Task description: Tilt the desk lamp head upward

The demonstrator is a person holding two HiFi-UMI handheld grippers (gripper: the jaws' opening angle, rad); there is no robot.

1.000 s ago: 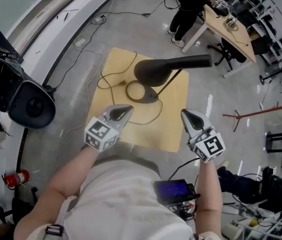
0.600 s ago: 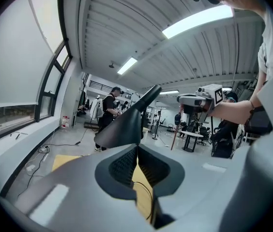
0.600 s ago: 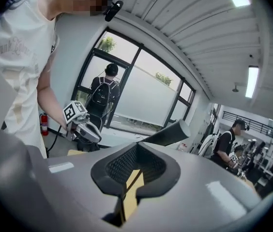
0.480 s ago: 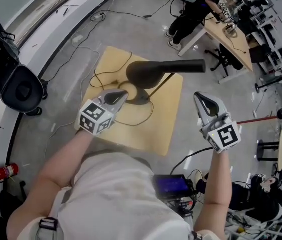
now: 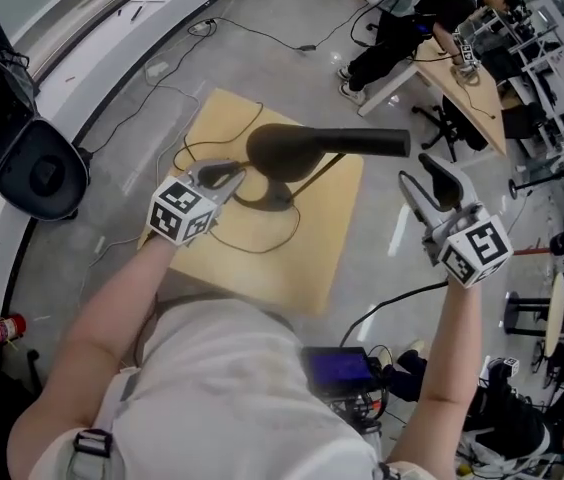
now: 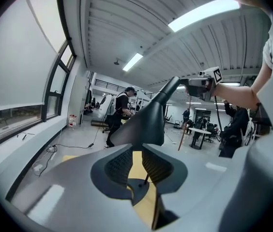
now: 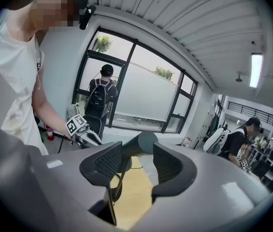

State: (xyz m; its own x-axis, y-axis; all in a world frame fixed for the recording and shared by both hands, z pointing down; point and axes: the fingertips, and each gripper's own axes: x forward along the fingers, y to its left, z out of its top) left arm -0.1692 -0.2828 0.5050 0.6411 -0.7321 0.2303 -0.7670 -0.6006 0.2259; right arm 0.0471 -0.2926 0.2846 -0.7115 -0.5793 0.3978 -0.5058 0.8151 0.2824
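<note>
Right gripper (image 5: 424, 172) higher, wider; lamp (image 5: 297, 150) level.

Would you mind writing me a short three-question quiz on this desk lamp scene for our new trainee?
1. True or false: the right gripper is clamped on the desk lamp head.
2. The lamp base stands on: A the floor; B the wooden table; C an office chair.
3. Which gripper is nearer the lamp base?
Key: 1 false: both grippers' jaws have just been opening, with nothing between them. 2 B. 3 The left gripper.
</note>
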